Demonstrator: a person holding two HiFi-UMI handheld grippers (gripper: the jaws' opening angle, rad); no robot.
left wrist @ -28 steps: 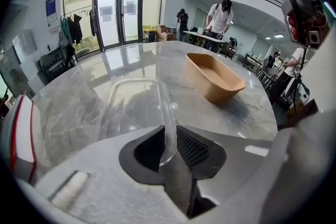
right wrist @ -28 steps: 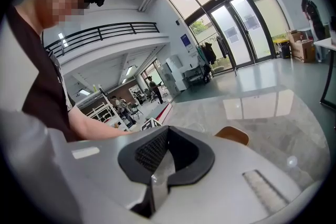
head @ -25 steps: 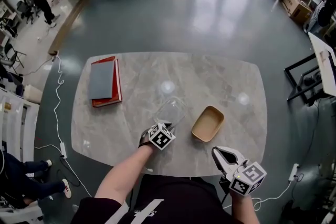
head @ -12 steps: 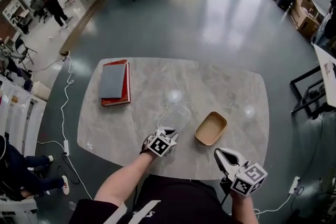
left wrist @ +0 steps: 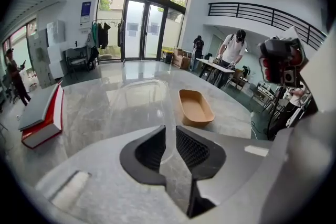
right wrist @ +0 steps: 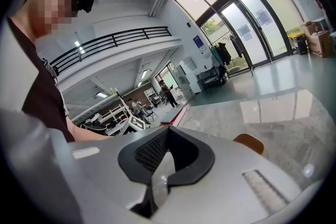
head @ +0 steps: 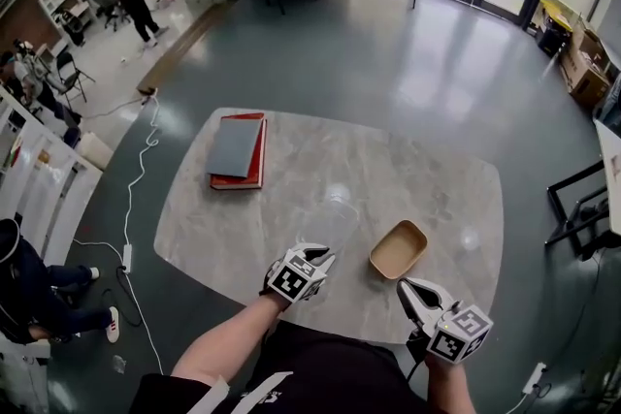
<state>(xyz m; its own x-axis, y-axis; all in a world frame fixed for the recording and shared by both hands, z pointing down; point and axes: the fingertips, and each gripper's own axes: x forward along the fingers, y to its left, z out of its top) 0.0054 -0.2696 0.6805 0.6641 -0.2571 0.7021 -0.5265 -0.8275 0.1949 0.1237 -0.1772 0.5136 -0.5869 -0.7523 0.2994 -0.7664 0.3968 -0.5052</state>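
**A:** Left claw (left wrist: 170,129), what's the state?

**B:** Drawn narrow, pinched on the near rim of the clear, rounded-rectangle plastic container (head: 328,220). The thin wall runs straight up between the two black pads. The left gripper view shows the rest of the container stretching away over the grey marbled surface (head: 408,172).

**A:** Where does the container sit?

**B:** Just left of the tan oval paper tray (head: 398,250), apart from it, with bare stone between them. From the head view I cannot tell whether its far end rests on the stone or is lifted.

**A:** And the tray itself?

**B:** Open side up, with nothing inside. It lies near the edge of the surface closest to the person.

**A:** Right claw (right wrist: 167,131)?

**B:** The pads meet at the tips and nothing is between them. It hangs on the person's side of the tray, near it but not touching. In the right gripper view the tray's rim peeks over the right-hand jaw.

**A:** Anything else on the stone?

**B:** A red book with a grey slab on top (head: 237,150). It is far left of the tray, towards the far corner, and well apart from both claws.
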